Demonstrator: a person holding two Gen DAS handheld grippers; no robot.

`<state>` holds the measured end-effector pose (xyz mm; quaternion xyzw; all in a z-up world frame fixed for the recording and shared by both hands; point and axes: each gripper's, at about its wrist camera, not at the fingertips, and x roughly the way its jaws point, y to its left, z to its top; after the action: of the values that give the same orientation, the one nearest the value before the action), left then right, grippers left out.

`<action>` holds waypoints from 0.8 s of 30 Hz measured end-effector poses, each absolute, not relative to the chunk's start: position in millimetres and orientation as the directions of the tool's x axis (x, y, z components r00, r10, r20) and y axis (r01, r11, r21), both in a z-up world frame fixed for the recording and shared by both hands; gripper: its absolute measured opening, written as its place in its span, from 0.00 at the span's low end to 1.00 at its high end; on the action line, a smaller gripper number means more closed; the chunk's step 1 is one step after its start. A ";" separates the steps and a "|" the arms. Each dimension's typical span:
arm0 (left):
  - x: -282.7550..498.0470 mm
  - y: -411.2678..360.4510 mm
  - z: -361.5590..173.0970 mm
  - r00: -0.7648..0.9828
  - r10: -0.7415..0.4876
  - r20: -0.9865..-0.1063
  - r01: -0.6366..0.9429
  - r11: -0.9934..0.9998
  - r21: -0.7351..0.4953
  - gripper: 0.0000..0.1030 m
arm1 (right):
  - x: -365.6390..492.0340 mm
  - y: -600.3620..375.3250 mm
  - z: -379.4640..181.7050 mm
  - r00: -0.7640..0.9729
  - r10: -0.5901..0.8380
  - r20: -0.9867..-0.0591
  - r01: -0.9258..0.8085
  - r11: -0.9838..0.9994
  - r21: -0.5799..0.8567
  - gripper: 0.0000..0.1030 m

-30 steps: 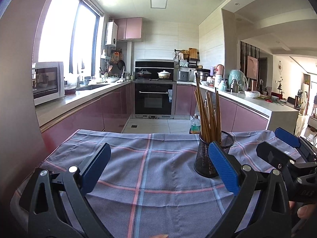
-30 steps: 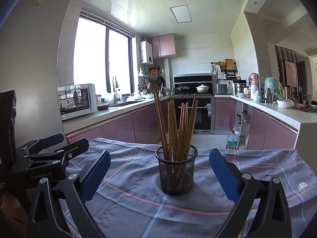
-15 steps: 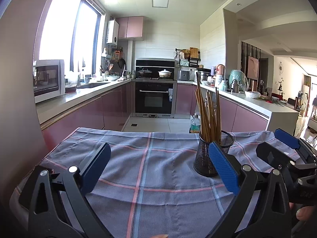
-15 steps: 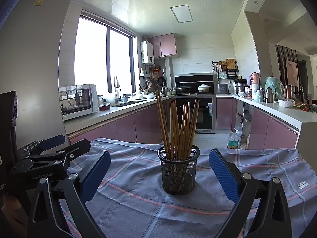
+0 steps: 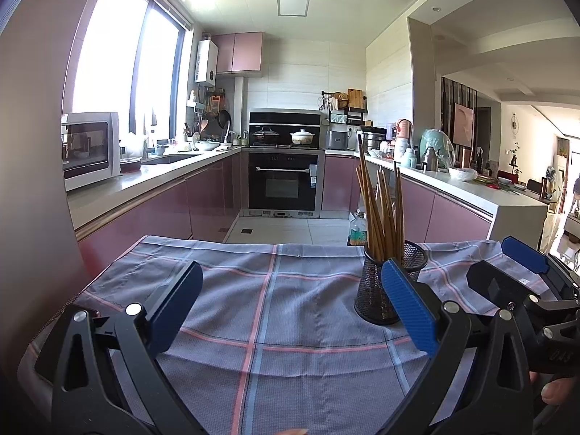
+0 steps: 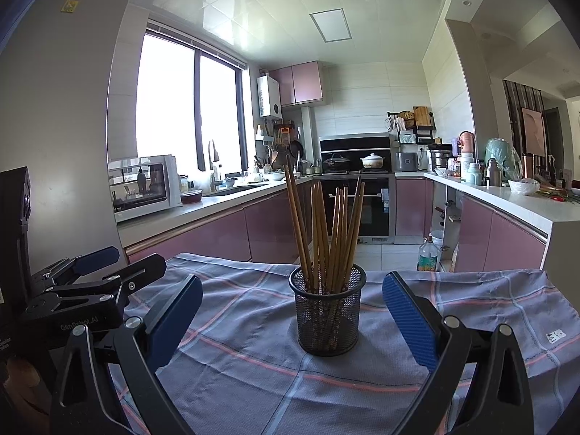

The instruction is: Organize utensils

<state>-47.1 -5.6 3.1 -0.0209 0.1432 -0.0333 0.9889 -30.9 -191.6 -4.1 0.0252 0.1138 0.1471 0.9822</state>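
Evidently the sorting is sitting at or near its close, judging from how things lie: every wooden chopstick (image 6: 328, 232) in sight is standing in the black mesh cup (image 6: 327, 317), and no loose utensil is showing on the plaid cloth (image 6: 253, 373). The cup is resting upright on the cloth, dead ahead at twelve o'clock in the right wrist view and out at about two o'clock in the left wrist view. The right gripper (image 6: 291, 320) is hovering level, facing the cup, its blue pads spread wide apart and clamping nothing, with the cup framed between them yet farther off and untouched. The left gripper (image 5: 291, 311) is likewise gaping over bare cloth, holding nothing, pointing toward twelve o'clock and sitting beside its partner at roughly nine o'clock from it. If any step is remaining, it is probably calling for both tools to draw back, or for a look around for stray pieces outside these views.
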 end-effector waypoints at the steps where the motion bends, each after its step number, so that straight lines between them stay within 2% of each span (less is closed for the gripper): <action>1: -47.3 -6.0 3.0 0.957 -0.072 -0.281 0.060 0.997 -0.050 0.94 | -30.7 -191.9 -3.9 0.931 0.295 -0.215 -0.284 0.955 0.084 0.93; 24: -42.3 -9.1 0.8 0.962 -0.063 -0.264 0.053 0.998 -0.047 0.94 | -30.0 -197.9 -7.8 0.940 0.279 -0.198 -0.261 0.959 0.112 0.93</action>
<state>-42.3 -9.1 0.8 -0.0196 0.1341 -0.0293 0.9903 -30.0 -197.9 -7.8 0.0423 0.1067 0.1372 0.9839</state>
